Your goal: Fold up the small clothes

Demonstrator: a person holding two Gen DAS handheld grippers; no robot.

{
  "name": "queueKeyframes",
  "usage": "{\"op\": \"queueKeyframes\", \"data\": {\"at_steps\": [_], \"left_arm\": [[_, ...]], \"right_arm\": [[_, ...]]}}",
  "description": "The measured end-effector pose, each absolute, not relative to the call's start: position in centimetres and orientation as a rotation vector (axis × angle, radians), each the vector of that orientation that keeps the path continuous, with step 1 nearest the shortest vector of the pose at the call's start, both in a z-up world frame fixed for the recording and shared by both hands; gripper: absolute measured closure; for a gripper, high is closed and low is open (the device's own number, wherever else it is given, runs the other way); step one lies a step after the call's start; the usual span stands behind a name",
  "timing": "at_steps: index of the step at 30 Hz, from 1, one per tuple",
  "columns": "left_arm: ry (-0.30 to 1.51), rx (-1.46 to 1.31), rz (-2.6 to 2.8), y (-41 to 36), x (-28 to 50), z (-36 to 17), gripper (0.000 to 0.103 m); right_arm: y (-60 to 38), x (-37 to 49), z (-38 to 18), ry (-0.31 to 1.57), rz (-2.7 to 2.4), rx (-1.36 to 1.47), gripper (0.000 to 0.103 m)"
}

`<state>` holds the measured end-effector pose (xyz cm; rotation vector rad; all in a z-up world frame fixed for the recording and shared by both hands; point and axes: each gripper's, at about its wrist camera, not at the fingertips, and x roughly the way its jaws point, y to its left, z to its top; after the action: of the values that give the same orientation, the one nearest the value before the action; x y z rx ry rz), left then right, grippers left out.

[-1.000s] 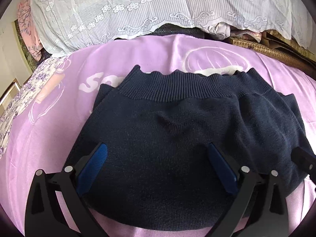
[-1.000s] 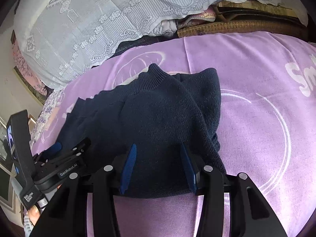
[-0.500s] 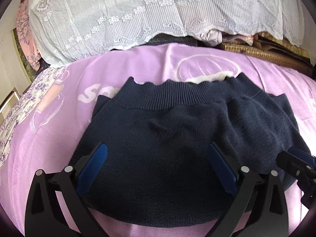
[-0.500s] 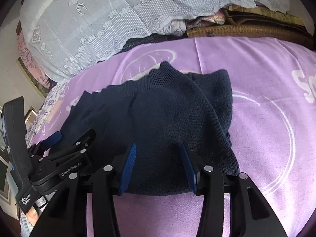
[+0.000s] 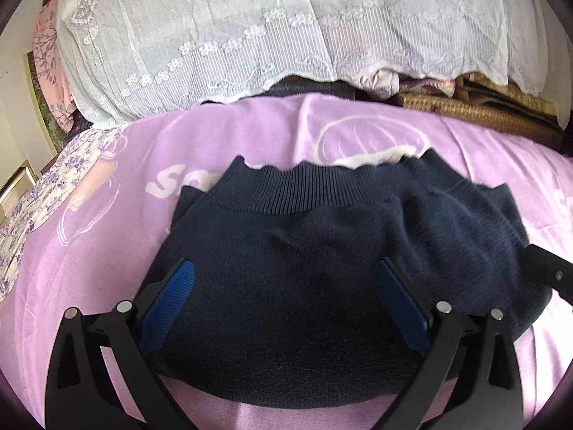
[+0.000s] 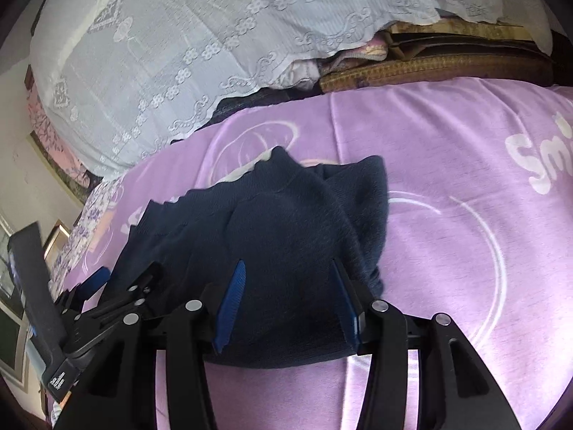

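Note:
A dark navy knit garment (image 5: 286,222) lies folded on the purple blanket (image 5: 107,251), its ribbed band at the far edge. My left gripper (image 5: 284,265) hovers over the garment's near half, jaws wide apart, pads clear of the knit. My right gripper (image 6: 288,263) is over the right end of the garment (image 6: 286,215). Its jaws are opening, the knit lies below and between them, and the pads do not press on it. The left gripper (image 6: 107,286) shows at the left of the right wrist view. A black finger of the right gripper (image 5: 548,268) enters the left wrist view's right edge.
A white lace cloth (image 5: 286,36) covers a pile at the head of the bed. Brown woven mats (image 5: 483,111) lie stacked at the back right. A floral sheet (image 5: 35,208) runs along the left edge. Bare blanket (image 6: 465,251) stretches to the garment's right.
Both views have drawn back a little from the garment, so more of its near edge shows. The right gripper's jaws stand slightly wider. The garment has not moved.

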<state>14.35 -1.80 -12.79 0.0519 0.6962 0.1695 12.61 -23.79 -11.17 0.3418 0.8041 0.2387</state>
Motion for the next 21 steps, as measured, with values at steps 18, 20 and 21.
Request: {"op": "queueKeyframes", "data": {"at_steps": [18,20,21], "left_arm": [[0.721,0.06,0.176,-1.9,14.6,-13.4,0.005],[0.73,0.063,0.178,-1.9,14.8,-13.6,0.005],[0.734,0.066,0.179,-1.9,14.9,-13.8,0.005]], "right_arm": [[-27.6,14.1,-13.8,0.889,0.204,0.511,0.032],[-27.4,14.2,-14.3,0.908,0.219,0.524,0.031],[-27.3,14.2,-14.5,0.916,0.225,0.526,0.031]]}}
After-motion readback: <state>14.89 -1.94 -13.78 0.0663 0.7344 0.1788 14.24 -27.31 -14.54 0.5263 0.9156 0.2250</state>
